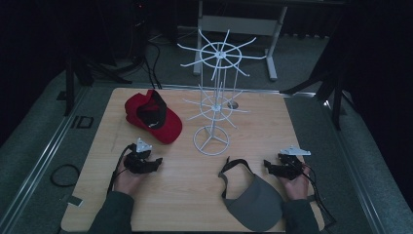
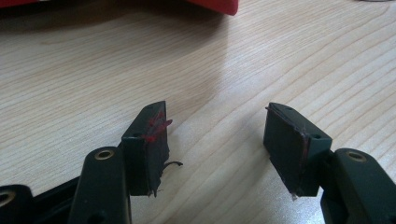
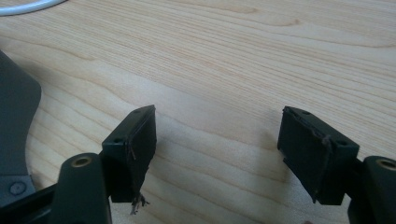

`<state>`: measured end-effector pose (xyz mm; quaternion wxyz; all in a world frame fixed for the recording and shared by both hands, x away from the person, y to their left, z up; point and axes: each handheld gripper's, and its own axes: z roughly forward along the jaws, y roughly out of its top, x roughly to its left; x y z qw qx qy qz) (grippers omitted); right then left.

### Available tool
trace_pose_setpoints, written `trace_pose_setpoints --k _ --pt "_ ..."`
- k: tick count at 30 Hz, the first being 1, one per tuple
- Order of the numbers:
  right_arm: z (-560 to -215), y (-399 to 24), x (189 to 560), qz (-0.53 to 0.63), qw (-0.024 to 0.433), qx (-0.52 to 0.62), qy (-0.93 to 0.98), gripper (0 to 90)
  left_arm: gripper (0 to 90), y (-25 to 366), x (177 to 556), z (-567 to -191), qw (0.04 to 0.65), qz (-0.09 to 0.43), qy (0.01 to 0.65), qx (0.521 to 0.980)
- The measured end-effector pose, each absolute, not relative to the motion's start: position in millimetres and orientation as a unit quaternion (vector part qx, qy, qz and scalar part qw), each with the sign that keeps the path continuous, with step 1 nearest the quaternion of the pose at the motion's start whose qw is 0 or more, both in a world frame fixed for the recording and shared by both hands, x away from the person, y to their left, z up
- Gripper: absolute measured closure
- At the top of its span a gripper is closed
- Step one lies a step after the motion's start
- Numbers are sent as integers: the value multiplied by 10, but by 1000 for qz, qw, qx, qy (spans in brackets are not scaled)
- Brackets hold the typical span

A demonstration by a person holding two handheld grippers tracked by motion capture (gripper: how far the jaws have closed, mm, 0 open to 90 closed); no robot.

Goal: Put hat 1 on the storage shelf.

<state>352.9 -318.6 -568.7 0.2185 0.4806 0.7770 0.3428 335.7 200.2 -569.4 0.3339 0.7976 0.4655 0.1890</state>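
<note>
A red cap (image 1: 153, 117) with a black inside lies on the wooden table (image 1: 185, 195) at the back left; its red edge (image 2: 219, 5) shows at the top of the left gripper view. A grey visor (image 1: 253, 197) with a dark strap lies at the front right, and its grey edge (image 3: 16, 116) shows at the left of the right gripper view. A white wire display rack (image 1: 214, 92) stands in the middle. My left gripper (image 1: 155, 163) rests low on the table, open and empty (image 2: 215, 140), in front of the red cap. My right gripper (image 1: 269, 165) is open and empty (image 3: 217, 149), just right of the visor.
The rack's round wire base (image 1: 211, 141) sits between the two hands, its rim (image 3: 28, 7) in the right gripper view's top corner. A black cable loop (image 1: 64, 174) lies on the floor left of the table. A metal frame (image 1: 238, 24) stands behind the table.
</note>
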Motion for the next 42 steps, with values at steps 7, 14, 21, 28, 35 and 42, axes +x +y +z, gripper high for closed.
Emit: trace_pose_setpoints --k 7,14,21,28,35,42 --pt "-5688 -3187 3529 343 219 480 777 278 406 2031 3357 -5702 342 184 460 798" --pt "-5687 -3187 3529 343 219 481 777 279 436 2071 3403 -5662 341 161 475 795" --pt "-5687 -3183 3526 342 219 482 776 278 504 2120 3423 -5610 333 134 496 791" --pt "-5687 -3181 3523 342 219 483 776 279 484 2102 3478 -5522 339 129 515 777" --pt "-5687 -3181 3523 342 219 484 775 278 432 2103 3557 -5429 355 126 530 760" --pt "-5686 -3179 3523 342 219 484 775 279 410 2039 3642 -5358 370 118 536 750"
